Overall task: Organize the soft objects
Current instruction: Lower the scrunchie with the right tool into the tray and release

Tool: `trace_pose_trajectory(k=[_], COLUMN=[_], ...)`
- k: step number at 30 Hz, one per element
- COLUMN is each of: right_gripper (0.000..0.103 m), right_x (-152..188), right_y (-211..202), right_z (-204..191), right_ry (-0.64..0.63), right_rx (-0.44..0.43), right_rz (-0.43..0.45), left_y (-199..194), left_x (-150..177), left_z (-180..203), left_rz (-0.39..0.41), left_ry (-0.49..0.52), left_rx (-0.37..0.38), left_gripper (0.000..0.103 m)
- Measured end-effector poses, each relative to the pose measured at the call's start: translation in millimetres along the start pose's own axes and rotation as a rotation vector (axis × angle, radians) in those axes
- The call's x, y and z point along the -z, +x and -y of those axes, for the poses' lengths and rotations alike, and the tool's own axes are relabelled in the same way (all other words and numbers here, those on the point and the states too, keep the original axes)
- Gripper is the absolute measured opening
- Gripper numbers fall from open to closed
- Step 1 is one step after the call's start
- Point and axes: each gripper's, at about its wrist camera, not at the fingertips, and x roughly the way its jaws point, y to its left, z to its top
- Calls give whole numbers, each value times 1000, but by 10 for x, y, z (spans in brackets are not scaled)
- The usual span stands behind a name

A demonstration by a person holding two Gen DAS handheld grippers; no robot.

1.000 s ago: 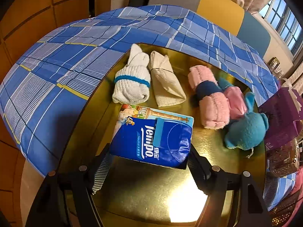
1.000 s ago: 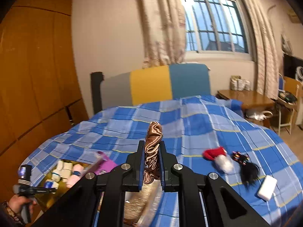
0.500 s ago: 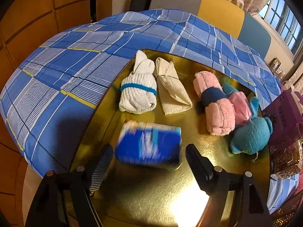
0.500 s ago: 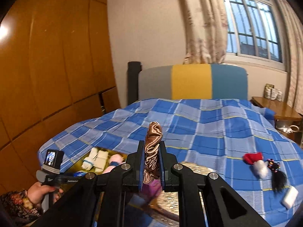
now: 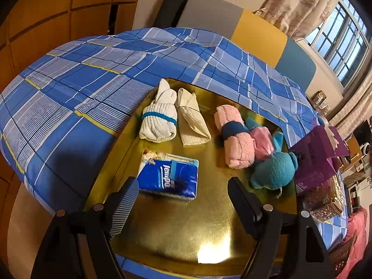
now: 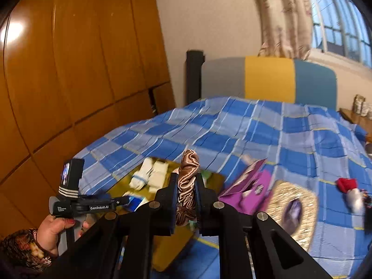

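A gold tray (image 5: 176, 227) lies on the blue plaid bed. On it are a blue Tempo tissue pack (image 5: 169, 177), a white sock roll with a blue band (image 5: 159, 122), a beige cloth roll (image 5: 191, 123), a pink towel roll (image 5: 233, 137) and a teal plush toy (image 5: 274, 167). My left gripper (image 5: 183, 191) is open and empty, just behind the tissue pack. My right gripper (image 6: 187, 186) is shut on a brown satin scrunchie (image 6: 188, 186), held in the air above the tray (image 6: 172, 244).
A purple box (image 5: 318, 155) and a glittery gold box (image 5: 325, 200) stand right of the tray. In the right wrist view a red-and-white item (image 6: 348, 189) lies on the bed at far right. A wooden wardrobe (image 6: 69, 69) is at the left.
My left gripper let go of the tissue pack, which now lies on the tray, and drew back. My right gripper swung left toward the tray, still holding the scrunchie.
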Motion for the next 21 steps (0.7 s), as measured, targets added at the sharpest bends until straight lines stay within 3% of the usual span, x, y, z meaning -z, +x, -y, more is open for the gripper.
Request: trace_pose_trajectory(k=[10,21], right_gripper=[13,14], right_x=[258,282], right_y=[824,1505], right_z=[-342,-634], right_ry=[-2,-63], right_rx=[-123,-141], right_rz=[-206,-321], left_y=[-160,-270], left_x=[85,151], left_z=[-112,-386], left_rz=[18,29], left_ry=[-19,-84], left_rx=[-4,-11], left_gripper=[80,80])
